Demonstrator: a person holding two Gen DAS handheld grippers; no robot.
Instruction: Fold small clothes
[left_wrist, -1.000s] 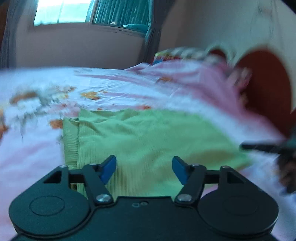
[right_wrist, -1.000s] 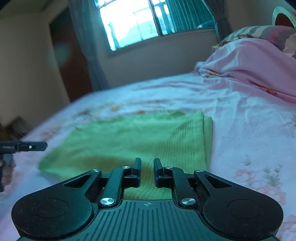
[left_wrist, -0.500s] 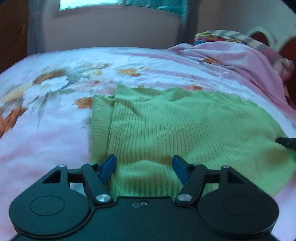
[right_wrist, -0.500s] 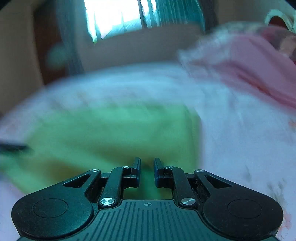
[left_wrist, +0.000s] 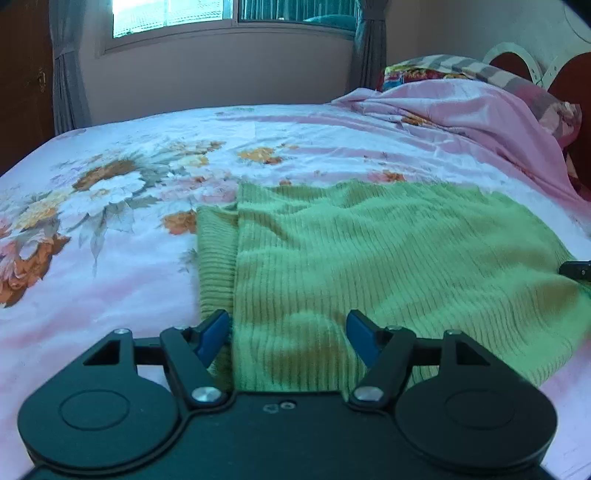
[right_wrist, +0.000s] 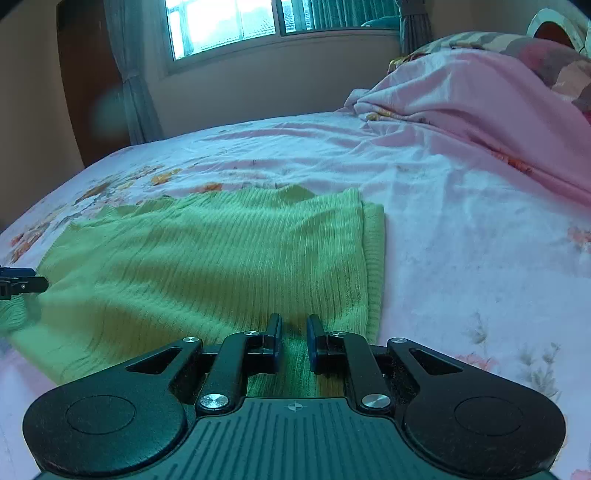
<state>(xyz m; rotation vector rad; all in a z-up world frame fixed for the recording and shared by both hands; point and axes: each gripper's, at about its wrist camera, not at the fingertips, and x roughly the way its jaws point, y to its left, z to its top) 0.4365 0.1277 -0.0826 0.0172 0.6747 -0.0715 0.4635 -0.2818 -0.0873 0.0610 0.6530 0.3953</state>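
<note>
The green ribbed knit garment (left_wrist: 369, 258) lies flat on the floral bedsheet (left_wrist: 110, 206) — soft, light, stretchy, likely to sag unless gripped at its near corners. The left gripper (left_wrist: 288, 332) is spread wide, straddling the near hem by the folded left edge, grasping nothing. The right gripper (right_wrist: 294, 341) has its fingers set narrowly apart over the near right corner; whether they pinch cloth I cannot tell. Against half a second ago, the right view has lost its blur — both tools sit slightly nearer the hem.

Ribbed green knit garment (left_wrist: 369, 251) lies folded flat on the bed.
</note>
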